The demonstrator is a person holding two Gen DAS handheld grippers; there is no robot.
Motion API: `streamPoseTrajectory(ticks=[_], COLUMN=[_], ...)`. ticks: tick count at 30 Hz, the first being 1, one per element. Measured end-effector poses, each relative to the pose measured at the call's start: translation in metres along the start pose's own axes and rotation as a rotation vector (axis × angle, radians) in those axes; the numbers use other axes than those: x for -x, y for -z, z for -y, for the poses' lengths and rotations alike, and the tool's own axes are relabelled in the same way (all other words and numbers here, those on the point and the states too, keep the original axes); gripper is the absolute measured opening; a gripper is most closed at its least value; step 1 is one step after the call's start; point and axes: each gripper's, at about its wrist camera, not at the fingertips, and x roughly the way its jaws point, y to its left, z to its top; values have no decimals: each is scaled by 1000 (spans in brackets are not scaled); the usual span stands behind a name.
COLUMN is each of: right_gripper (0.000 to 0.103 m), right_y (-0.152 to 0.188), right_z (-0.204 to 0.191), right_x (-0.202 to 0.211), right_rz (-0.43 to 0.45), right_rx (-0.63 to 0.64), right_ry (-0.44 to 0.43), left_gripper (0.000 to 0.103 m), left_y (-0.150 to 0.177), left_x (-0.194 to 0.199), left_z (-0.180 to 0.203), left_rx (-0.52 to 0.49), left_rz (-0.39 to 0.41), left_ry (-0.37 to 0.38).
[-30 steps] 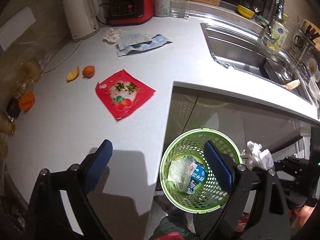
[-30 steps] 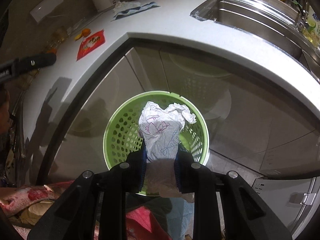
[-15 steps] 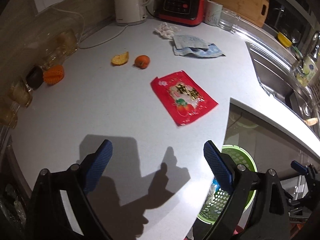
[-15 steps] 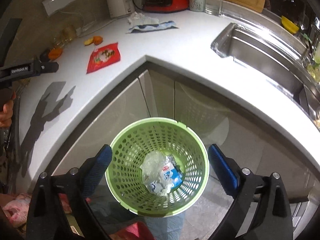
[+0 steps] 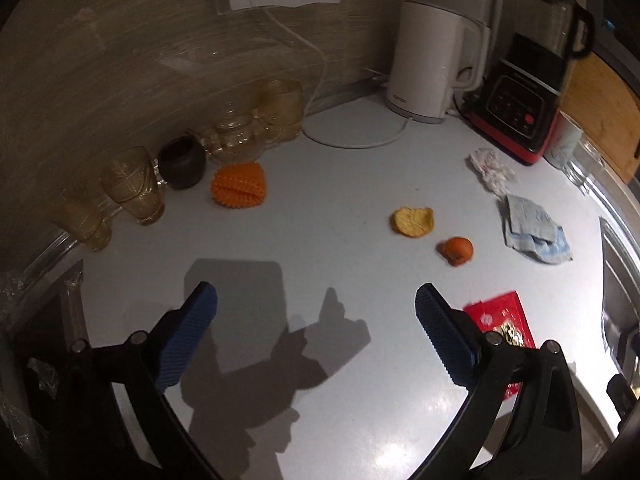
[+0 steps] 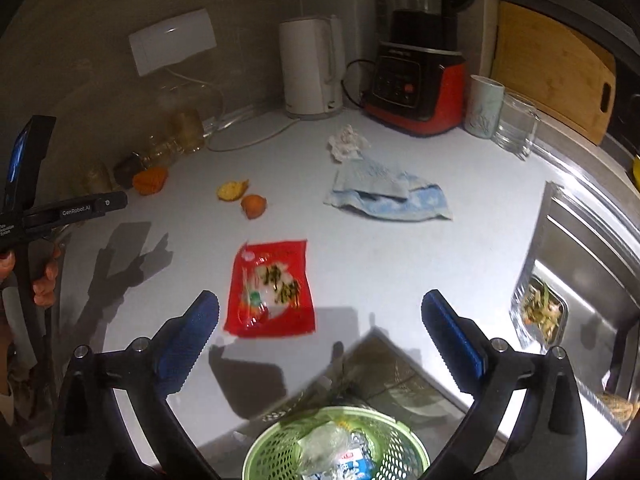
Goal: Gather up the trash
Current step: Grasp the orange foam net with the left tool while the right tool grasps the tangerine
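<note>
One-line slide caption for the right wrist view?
Open right gripper above a red snack packet on the white counter, green basket below.

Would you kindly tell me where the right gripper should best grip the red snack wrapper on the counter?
The red snack wrapper lies flat, so I would probably pinch its crinkled near edge, coming down from above with the right gripper, whose open jaws already frame that edge. The flat middle offers no raised fold to catch.

Only one text reads clearly, "GenRobot.AI" in white on the black body of the left gripper (image 6: 72, 210) seen from the right wrist view, while the large characters on the red snack packet (image 6: 270, 288) are too blurred to read.
</note>
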Motion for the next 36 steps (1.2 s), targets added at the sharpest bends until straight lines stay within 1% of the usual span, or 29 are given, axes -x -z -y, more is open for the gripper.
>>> streamPoseTrajectory(ticks=[4, 5, 10, 11, 12, 16, 19, 20, 24, 27, 29, 33, 34, 35, 36], right_gripper=[101, 101, 101, 101, 101, 101, 101, 101, 100, 93, 91, 79, 78, 76, 71], right_y=[-30, -34, -59, -62, -66, -74, -76, -77, -79, -80, -80, -80, -80, -79, -78], right_z=[-16, -20, -42, -46, -51, -67, -78, -81, -87, -90, -90, -94, -95, -96, -96], right_x=[-35, -43, -95, -106, -118, -158, -181, -188, -203, -209, -213, -219, -220, -221, -222], right_rz=[-4, -7, -51, -62, -76, -116, -138, -145, -156, -160, -170, -186, -188, -191, -195], right_rx=[36, 42, 79, 84, 89, 105, 118, 121, 129, 144, 144, 153, 154, 155, 152], right_ry=[-45, -56, -96, -105, -116, -147, -153, -156, -167, -163, -167, -170, -171, -173, -177], left_gripper=[95, 95, 95, 95, 95, 95, 95, 95, 95, 95, 95, 95, 94, 89, 85], left_y=[-16, -19, -30, -32, -33, -40, -44, -46, -52, -59, -62, -66, -66, -67, -67], left_x=[-21, -28, -64, -70, -77, -103, -119, -124, -142, -156, -165, -179, -180, -180, -181], left_z=[-16, -19, -37, -40, -43, -53, -58, -58, -63, -65, -66, -66, -66, -66, -66], left_rx=[66, 78, 136, 154, 161, 189, 206, 198, 221, 239, 244, 244, 244, 245, 248], left_rz=[18, -7, -20, -60, -60, -64, -68, -17, -28, -35, -41, -57, -57, -59, -62], left_ry=[-36, -31, -57, -52, -62, -81, -95, -124, -144, -155, -158, -180, -189, -201, -200])
